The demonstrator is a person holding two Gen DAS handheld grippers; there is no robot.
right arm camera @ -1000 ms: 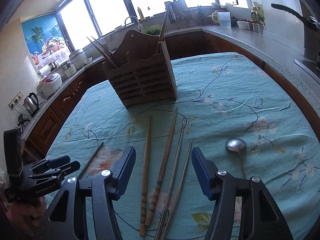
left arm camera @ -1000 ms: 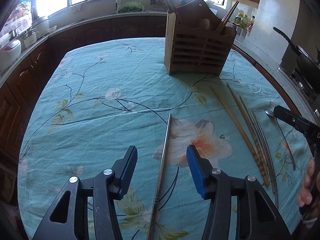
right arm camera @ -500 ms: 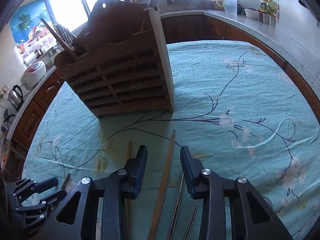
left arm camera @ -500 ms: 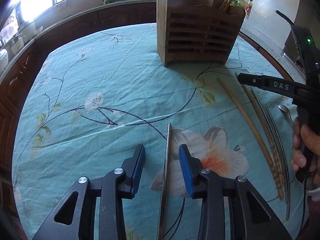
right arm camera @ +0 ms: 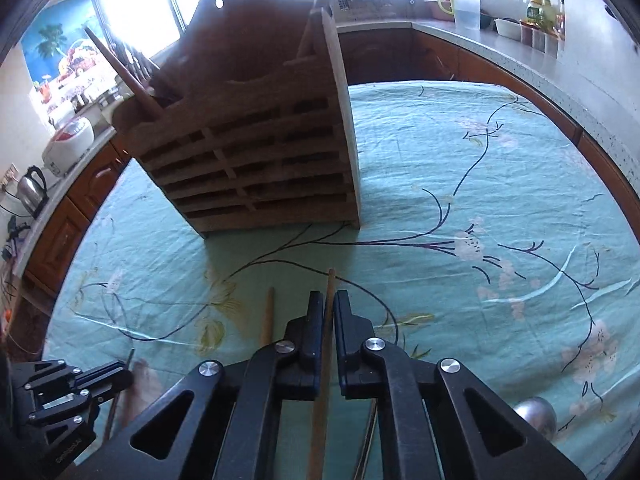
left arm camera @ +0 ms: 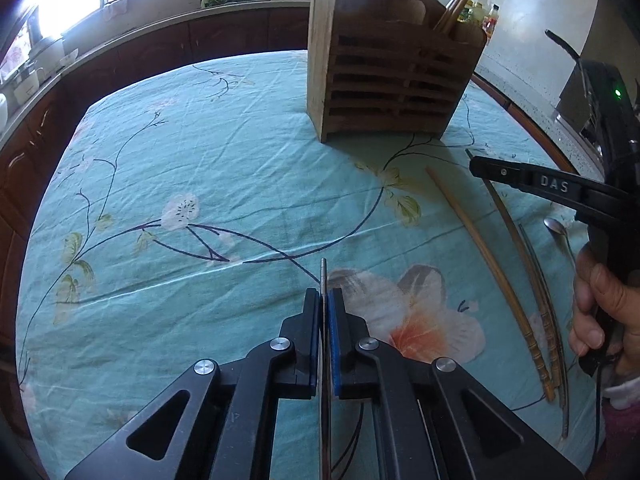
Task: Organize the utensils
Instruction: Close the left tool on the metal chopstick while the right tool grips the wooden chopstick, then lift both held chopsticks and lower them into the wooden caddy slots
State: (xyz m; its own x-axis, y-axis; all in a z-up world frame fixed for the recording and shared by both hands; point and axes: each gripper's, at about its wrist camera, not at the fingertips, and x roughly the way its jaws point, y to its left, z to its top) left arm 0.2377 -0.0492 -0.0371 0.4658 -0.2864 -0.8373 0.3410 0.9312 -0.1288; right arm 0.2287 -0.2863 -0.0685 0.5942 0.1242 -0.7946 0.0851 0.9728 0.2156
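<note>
My left gripper [left arm camera: 325, 300] is shut on a thin metal chopstick [left arm camera: 323, 276] whose tip pokes out ahead of the jaws, low over the floral cloth. My right gripper [right arm camera: 329, 300] is shut on a wooden chopstick [right arm camera: 330, 280] lying on the cloth just in front of the wooden utensil holder [right arm camera: 256, 160]. The holder [left arm camera: 384, 80] stands at the far side of the table in the left wrist view, with chopsticks standing in it. The right gripper [left arm camera: 476, 166] also shows at the right of the left wrist view.
More wooden chopsticks [left arm camera: 492, 268] and thin metal ones [left arm camera: 556, 344] lie on the right of the turquoise tablecloth [left arm camera: 200, 184], with a metal spoon [left arm camera: 558, 228] beside them. Another wooden chopstick [right arm camera: 267, 316] lies left of my right gripper. Kitchen counters surround the table.
Both grippers have closed from open: the left onto the metal chopstick, the right onto the wooden chopstick. Both have moved forward toward the holder.
</note>
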